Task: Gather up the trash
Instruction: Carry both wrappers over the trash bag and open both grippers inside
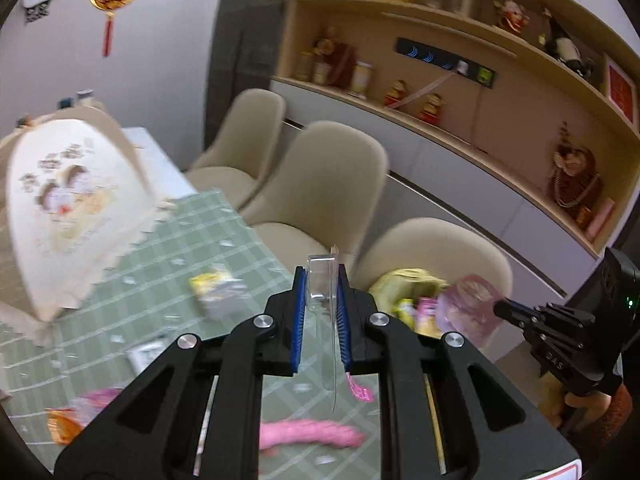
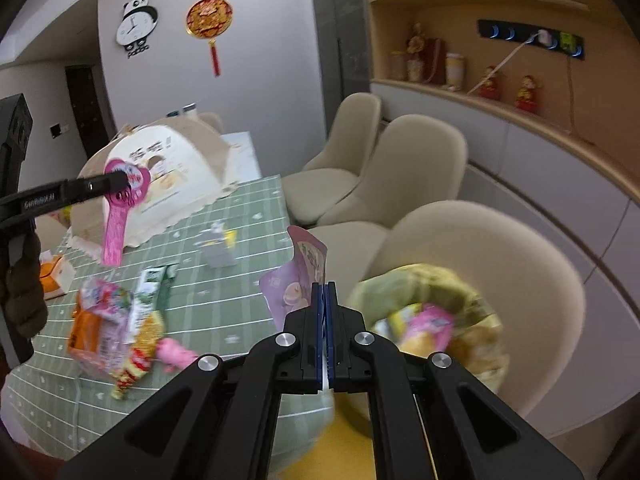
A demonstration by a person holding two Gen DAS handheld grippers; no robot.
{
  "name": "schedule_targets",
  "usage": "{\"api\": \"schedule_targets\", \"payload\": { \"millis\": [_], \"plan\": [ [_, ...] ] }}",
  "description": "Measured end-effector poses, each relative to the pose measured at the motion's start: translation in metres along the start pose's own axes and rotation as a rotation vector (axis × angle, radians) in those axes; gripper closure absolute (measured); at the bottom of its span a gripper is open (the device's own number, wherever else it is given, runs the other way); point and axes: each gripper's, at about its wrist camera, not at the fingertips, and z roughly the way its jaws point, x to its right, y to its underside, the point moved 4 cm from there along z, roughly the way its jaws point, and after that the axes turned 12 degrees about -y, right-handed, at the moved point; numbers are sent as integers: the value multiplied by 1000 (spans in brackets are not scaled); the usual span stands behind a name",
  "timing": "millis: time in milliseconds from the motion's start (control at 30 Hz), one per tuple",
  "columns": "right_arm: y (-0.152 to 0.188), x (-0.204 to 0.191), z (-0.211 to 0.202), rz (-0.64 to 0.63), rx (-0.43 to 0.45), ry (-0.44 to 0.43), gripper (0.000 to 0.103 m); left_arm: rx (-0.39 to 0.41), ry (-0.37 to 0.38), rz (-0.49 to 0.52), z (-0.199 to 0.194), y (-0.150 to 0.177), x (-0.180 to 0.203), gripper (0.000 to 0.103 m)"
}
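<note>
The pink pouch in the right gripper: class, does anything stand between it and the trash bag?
Nothing visible does. The right gripper is shut on the pink pouch, and the open trash bag sits just to its right, with only open air between them.

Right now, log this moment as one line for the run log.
left claw: shut on pink blister pack | right claw: shut on pink wrapper | trash bag: open on chair | table: wrappers left

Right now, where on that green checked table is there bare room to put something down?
The green tablecloth looks bare between the dome food cover and the grey carton, and along the near edge by the chairs. The near left corner is crowded with snack wrappers. The trash bag off the edge is full.
</note>
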Motion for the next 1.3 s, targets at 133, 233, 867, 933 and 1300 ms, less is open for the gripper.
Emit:
{"api": "schedule_targets", "payload": {
  "millis": [133,233,867,933,1300],
  "plan": [
    [-3,48,-19,5,25,53,99,-70,101,-8,36,3,63,90],
    [-3,89,-34,36,40,93,99,-123,171,-22,61,7,101,90],
    [18,183,-35,134,26,115,99,-366,210,-14,186,37,210,73],
    [19,185,-29,134,15,103,99,-374,189,-34,186,38,202,71],
    [22,180,37,110,-86,68,99,-318,38,-15,122,50,140,65]
  ]
}}
